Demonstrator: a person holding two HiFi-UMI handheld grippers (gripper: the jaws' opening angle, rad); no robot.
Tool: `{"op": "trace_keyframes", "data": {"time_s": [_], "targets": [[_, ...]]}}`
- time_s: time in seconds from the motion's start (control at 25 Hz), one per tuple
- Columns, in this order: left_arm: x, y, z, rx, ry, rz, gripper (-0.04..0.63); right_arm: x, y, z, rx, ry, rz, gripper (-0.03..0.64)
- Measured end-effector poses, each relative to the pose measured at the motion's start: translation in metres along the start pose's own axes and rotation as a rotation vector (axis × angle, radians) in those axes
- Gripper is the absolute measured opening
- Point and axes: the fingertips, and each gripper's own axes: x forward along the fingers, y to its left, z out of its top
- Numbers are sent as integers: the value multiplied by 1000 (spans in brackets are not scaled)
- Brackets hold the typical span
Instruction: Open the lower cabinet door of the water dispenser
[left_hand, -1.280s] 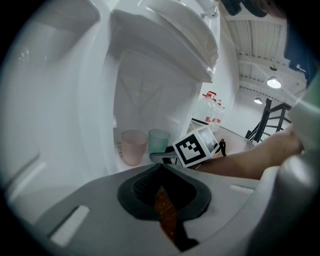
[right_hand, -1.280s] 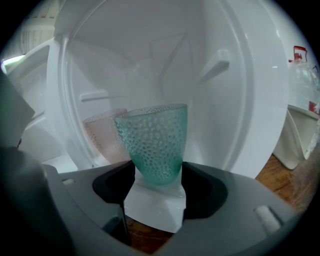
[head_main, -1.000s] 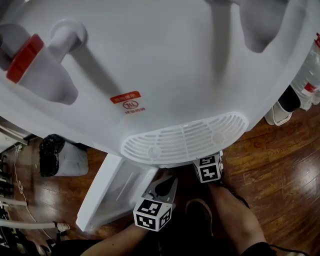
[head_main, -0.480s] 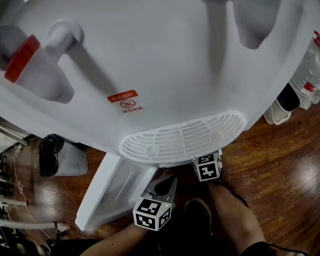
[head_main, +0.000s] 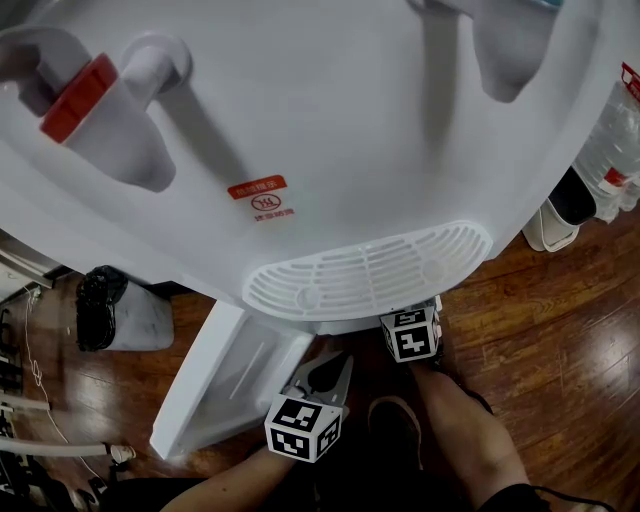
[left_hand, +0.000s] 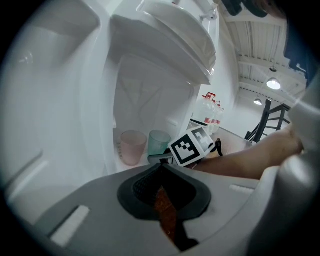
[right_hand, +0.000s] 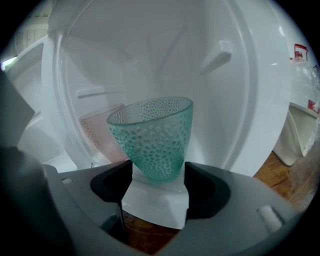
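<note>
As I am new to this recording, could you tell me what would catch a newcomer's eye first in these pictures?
The white water dispenser fills the head view, its red tap at upper left and its lower cabinet door swung open at lower left. Inside the cabinet a dimpled green cup stands between the jaws of the right gripper, which have just been opening, with a pink cup behind it to the left.

One water dispenser (head_main: 350, 150) is standing with its one lower cabinet door (head_main: 225, 385) hanging open. Two taps are jutting from it: a red-capped tap (head_main: 95, 110) and a second tap (head_main: 505, 55). Two cups are sitting inside: a green cup (right_hand: 155, 135) and a pink cup (right_hand: 95, 130).
</note>
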Motion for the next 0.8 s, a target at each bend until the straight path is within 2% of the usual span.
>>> {"op": "trace_keyframes", "data": {"time_s": [0.28,0.8], "targets": [[0,4,0,-3,2,3,0,2,-3,8,7,2,-25,293],[-5,5,2,5,4,4,0,8,0,12,4,27,-3,296]]}}
